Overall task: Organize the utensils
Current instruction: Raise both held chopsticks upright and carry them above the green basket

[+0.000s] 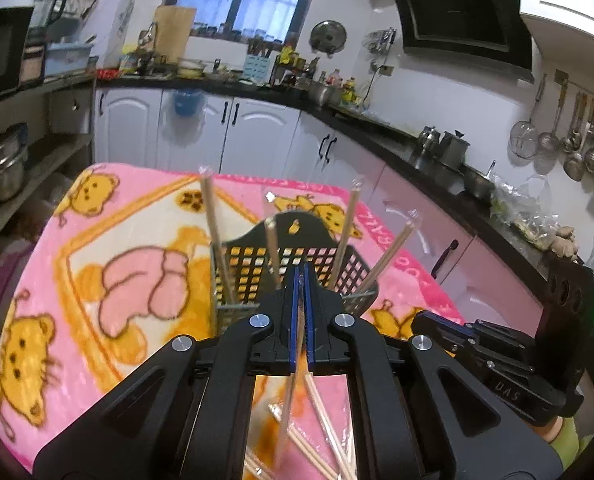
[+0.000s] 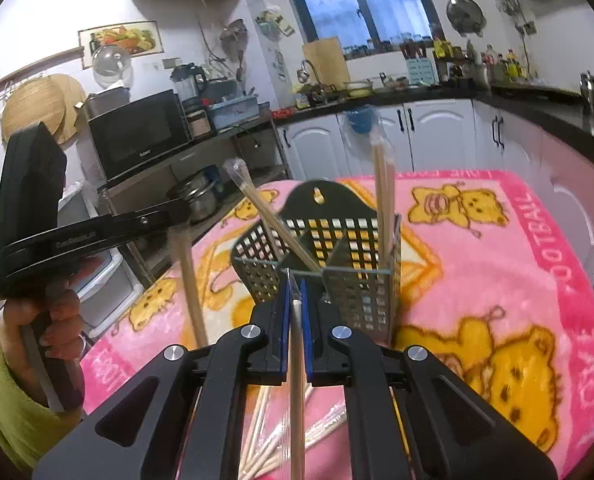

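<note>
On the surface: a pink bear-print blanket (image 2: 497, 264) covers it, and everything you handle sits on that soft, uneven cloth.
Holder: the black perforated basket (image 2: 349, 240) stands upright mid-blanket, split by a divider; a thin band runs round its rim.
Standing sticks: several wrapped chopsticks (image 1: 211, 236) already lean inside, fanned outward, so aim for a gap between them.
Loose pile: more wrapped chopsticks (image 2: 281, 440) lie on the blanket just in front of the holder, under both tools.
Right tongs (image 2: 295, 312): closed on one wrapped chopstick (image 2: 297, 380), which runs back between the pads; lift its tip over the near rim before you let go.
Left tongs (image 1: 302, 304): pinched nearly shut on a thin wrapped stick (image 1: 287, 412); keep them clear of the right tool at the rim.
</note>
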